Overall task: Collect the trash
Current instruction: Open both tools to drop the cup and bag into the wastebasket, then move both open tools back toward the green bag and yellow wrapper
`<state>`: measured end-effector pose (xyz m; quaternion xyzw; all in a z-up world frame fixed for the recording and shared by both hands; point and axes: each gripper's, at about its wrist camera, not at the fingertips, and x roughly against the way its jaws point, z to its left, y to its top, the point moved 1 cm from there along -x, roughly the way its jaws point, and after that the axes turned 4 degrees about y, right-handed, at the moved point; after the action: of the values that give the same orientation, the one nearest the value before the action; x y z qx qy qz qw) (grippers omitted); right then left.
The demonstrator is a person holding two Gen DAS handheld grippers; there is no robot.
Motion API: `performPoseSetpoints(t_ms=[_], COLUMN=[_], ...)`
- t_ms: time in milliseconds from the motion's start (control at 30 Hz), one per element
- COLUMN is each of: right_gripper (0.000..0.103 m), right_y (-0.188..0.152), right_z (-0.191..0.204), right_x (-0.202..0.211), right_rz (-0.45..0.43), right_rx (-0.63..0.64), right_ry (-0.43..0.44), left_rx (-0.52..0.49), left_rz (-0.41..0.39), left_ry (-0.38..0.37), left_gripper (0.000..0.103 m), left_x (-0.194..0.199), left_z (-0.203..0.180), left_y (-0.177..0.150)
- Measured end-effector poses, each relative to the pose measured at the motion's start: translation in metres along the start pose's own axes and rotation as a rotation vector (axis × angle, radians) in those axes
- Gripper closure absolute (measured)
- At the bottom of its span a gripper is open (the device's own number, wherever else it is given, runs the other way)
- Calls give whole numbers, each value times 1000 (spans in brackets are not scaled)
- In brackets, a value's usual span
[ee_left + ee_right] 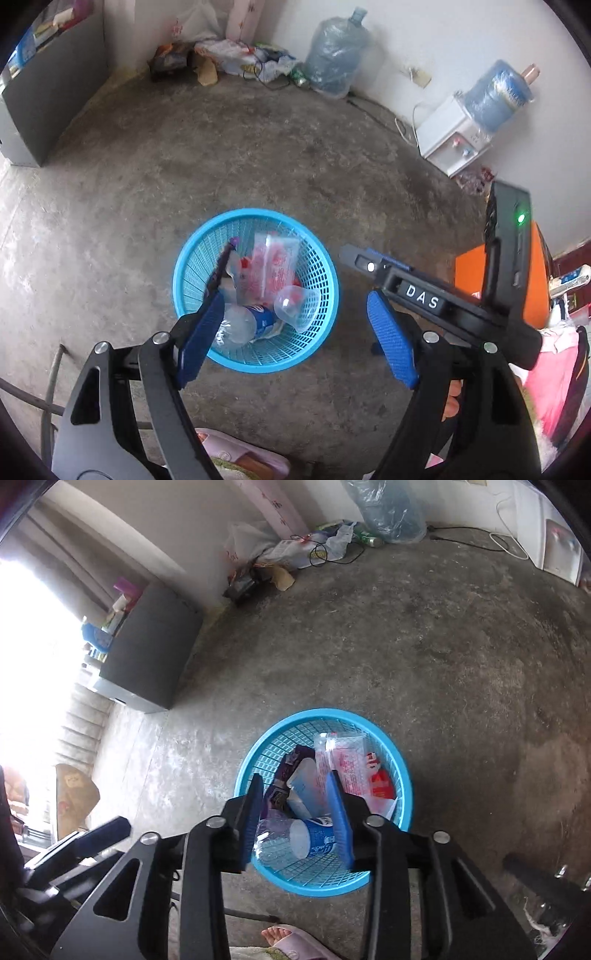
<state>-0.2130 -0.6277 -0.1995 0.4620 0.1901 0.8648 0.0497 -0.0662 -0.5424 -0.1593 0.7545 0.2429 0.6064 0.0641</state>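
Hovering over the basket (321,882), both grippers point down into it. The right gripper (295,814) stands partly apart, nothing pinched; the left gripper (295,332) gapes wide and empty. The trash lies directly below: a bottle (245,325) lying across the bottom, a cup (295,304), a wrapper (273,264). The right looks nearer. Fingers hide part of the contents; far litter by the wall (236,59) is hard to identify.

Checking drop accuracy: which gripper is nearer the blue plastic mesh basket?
Right. The right gripper hangs directly over the blue plastic mesh basket, jaws open and empty; the left gripper straddles its near rim, farther back.
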Motion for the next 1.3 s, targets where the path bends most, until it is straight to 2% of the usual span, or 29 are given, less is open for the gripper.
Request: performPoseSetpoints(t_ms=[133, 233, 400, 500, 700, 833, 1067, 1300], right_gripper=[64, 62, 49, 41, 35, 34, 34, 34], right_y=[-8, -13, -25, -35, -66, -97, -148, -186], right_z=[12, 35, 87, 120, 183, 222, 278, 321], right_x=[15, 40, 84, 105, 130, 134, 127, 131], right_rz=[-25, -72, -139, -143, -105, -49, 54, 105], right_rx=[15, 47, 146, 225, 373, 471, 605, 721], right_ry=[9, 38, 86, 120, 205, 282, 378, 426], left_rx=[21, 45, 81, 136, 282, 357, 496, 597], left_rz=[-54, -98, -226, -311, -437, -506, -558, -575], left_ry=[-1, 0, 81, 148, 284, 417, 529, 592], left_gripper=[28, 28, 28, 28, 28, 27, 26, 25], left_x=[32, 64, 141, 192, 283, 336, 394, 420], left_z=[11, 22, 48, 70, 115, 137, 166, 196], left_y=[-4, -8, -30, -54, -122, -172, -240, -294])
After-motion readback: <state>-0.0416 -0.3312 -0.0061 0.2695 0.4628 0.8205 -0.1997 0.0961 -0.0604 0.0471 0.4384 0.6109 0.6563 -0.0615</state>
